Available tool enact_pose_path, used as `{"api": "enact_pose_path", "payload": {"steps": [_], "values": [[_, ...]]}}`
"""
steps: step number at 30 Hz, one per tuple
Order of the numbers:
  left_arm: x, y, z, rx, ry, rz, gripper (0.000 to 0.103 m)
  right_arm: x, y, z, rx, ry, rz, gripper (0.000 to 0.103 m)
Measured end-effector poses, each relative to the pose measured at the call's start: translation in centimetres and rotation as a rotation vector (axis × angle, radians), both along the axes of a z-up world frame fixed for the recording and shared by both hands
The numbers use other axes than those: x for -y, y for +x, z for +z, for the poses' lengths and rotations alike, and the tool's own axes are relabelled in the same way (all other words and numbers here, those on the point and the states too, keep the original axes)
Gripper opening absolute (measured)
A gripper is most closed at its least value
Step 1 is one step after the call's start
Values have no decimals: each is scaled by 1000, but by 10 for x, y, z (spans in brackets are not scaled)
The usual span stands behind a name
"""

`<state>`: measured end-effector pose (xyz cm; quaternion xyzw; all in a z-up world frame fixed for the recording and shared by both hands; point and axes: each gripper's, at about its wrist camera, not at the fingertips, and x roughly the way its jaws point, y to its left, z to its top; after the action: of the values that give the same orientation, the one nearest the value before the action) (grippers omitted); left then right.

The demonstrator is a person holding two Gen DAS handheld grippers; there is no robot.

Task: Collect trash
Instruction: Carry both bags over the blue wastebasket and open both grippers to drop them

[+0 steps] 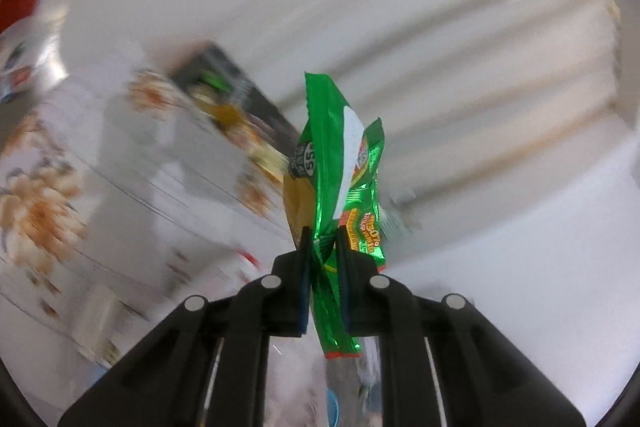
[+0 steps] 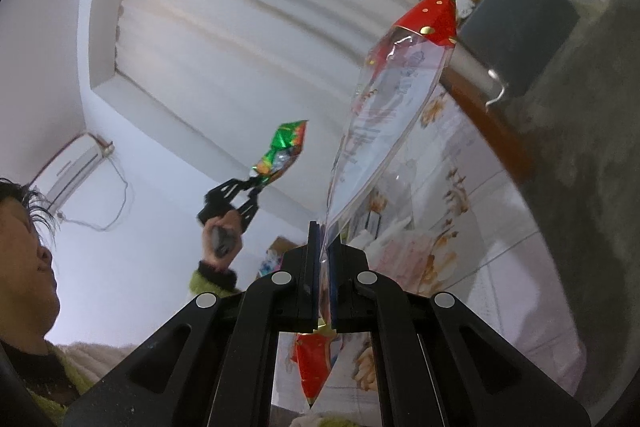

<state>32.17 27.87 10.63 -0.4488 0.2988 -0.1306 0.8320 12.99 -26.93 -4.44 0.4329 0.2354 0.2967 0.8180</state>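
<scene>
My left gripper point(image 1: 322, 231) is shut on a crumpled green foil snack wrapper point(image 1: 336, 155), which stands up between the pads and hangs below them too. From the right wrist view the same left gripper point(image 2: 256, 183) is raised in a hand, with the green wrapper point(image 2: 282, 153) sticking up from it. My right gripper point(image 2: 329, 233) is shut on a long clear plastic bag with red and gold ends point(image 2: 384, 107); its upper end point(image 2: 432, 13) points up to the right and its lower red end point(image 2: 314, 363) hangs beneath the fingers.
A flower-patterned tablecloth point(image 1: 40, 203) covers the table at left, blurred, with a dark box point(image 1: 236, 99) on it. In the right wrist view a person's head and sleeve sit at lower left, an air conditioner point(image 2: 70, 169) on the wall, and a dark appliance point(image 2: 520, 23) at upper right.
</scene>
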Motion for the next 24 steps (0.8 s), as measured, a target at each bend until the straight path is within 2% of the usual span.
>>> {"api": "enact_pose_path", "payload": {"steps": [3, 5, 9, 12, 14, 18, 21, 24], "values": [[63, -11, 17, 36, 21, -157, 11, 23, -18, -1, 5, 4, -79, 3], [120, -14, 22, 40, 37, -299, 11, 44, -36, -3, -7, -11, -158, 3], [224, -13, 12, 9, 61, -512, 11, 86, -68, -14, -52, -26, -324, 3], [316, -4, -15, -62, 87, -660, 11, 118, -83, -31, -97, 1, -428, 3], [366, 1, -33, -113, 114, -726, 11, 136, -87, -45, -130, 14, -478, 3], [466, 12, -87, -236, 191, -830, 11, 172, -83, -81, -204, 59, -555, 3], [524, 21, -128, -336, 220, -871, 11, 197, -71, -113, -260, 111, -590, 3], [564, 32, -169, -432, 230, -865, 11, 226, -48, -153, -328, 151, -612, 3]]}}
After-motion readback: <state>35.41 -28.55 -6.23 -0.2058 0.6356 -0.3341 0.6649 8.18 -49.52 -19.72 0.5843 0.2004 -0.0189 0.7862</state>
